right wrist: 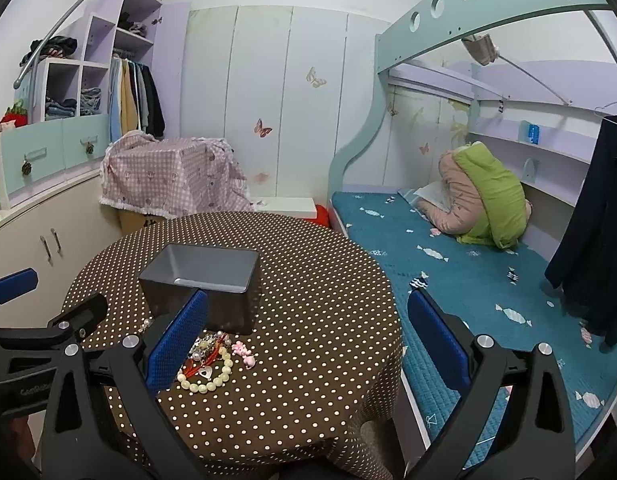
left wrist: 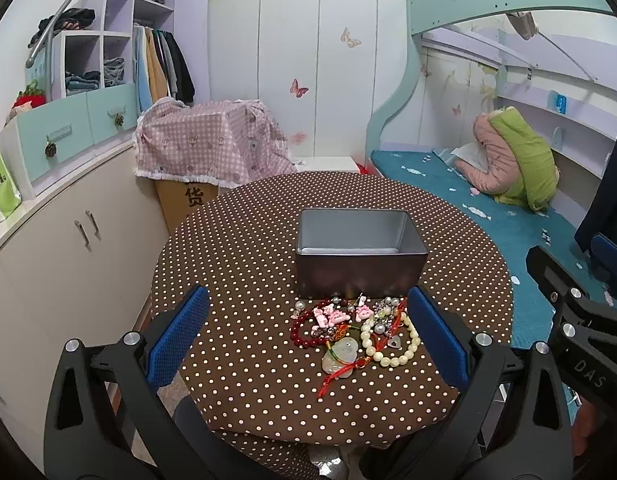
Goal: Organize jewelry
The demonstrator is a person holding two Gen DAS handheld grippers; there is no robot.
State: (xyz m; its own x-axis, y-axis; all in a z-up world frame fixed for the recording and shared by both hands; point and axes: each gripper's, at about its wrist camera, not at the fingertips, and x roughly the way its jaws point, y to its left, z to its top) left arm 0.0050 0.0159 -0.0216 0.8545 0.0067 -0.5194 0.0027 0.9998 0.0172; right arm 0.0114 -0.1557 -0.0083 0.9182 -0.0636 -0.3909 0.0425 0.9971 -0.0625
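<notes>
A pile of jewelry (left wrist: pixel 354 330) lies on the round polka-dot table (left wrist: pixel 248 248): a red bead bracelet (left wrist: pixel 298 330), a cream bead bracelet (left wrist: pixel 392 354), pink charms (left wrist: pixel 332 316) and a jade pendant on red cord (left wrist: pixel 342 354). An open, empty grey metal box (left wrist: pixel 358 254) stands just behind the pile. My left gripper (left wrist: pixel 308 338) is open, with the pile between its blue fingers (left wrist: pixel 180 336). My right gripper (right wrist: pixel 308 340) is open and empty, right of the pile (right wrist: pixel 212 358) and box (right wrist: pixel 206 284).
A bed with a teal cover (right wrist: pixel 448 264) lies right of the table, with a green and pink bundle (right wrist: pixel 482 200) on it. A dark coat (right wrist: pixel 592 216) hangs at far right. A cabinet (left wrist: pixel 68 216) stands left, and a checked-cloth-covered box (left wrist: pixel 208 144) behind the table.
</notes>
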